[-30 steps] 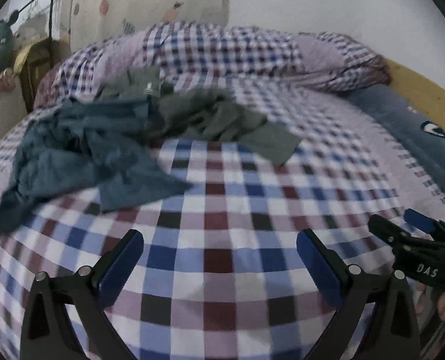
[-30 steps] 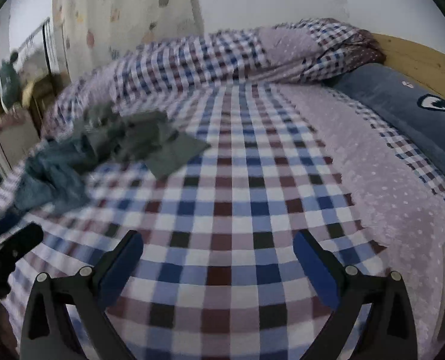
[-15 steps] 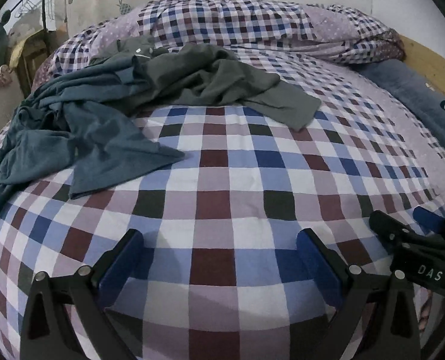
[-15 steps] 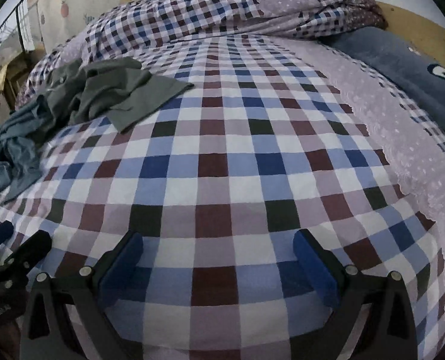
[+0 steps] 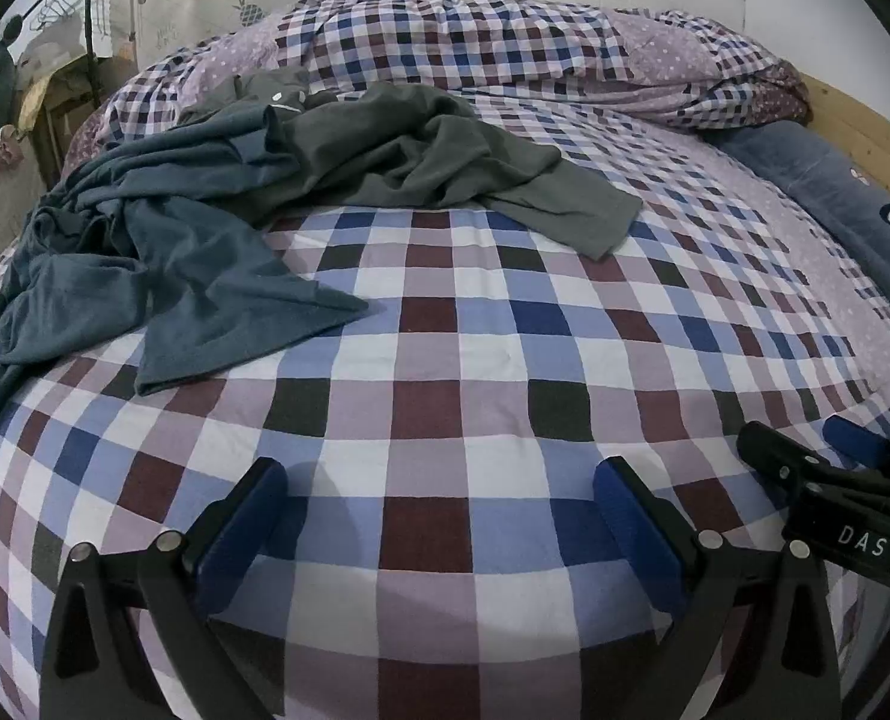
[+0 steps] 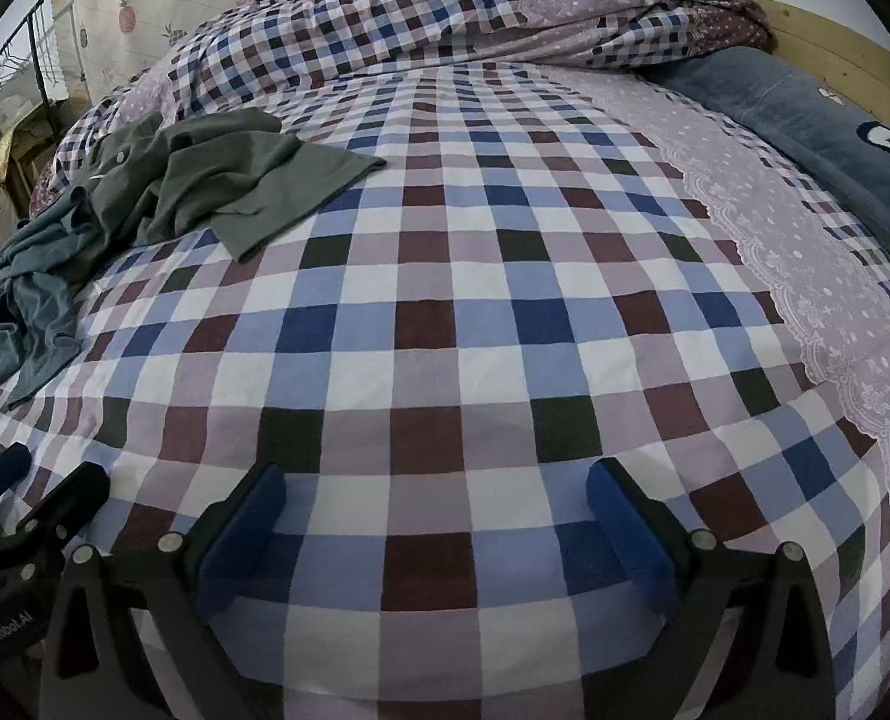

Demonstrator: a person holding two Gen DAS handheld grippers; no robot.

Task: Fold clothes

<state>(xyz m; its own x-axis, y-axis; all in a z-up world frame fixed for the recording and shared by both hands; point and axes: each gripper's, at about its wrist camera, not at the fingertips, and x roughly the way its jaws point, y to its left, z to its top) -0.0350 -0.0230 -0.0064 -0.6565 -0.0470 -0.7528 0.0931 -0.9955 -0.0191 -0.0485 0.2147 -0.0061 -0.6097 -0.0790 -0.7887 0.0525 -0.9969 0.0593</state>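
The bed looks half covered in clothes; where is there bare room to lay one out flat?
The widest bare stretch is the checked sheet ahead of the open right gripper, bordered by the grey garment, the bunched duvet and the blue pillow. The left gripper, also open, has bare sheet ahead too. It is crowded where the blue garment tangles with the grey one.

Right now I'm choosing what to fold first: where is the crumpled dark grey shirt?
The crumpled dark grey shirt lies at the bed's far left, overlapping the blue-grey garment on its left, below the bunched checked duvet.
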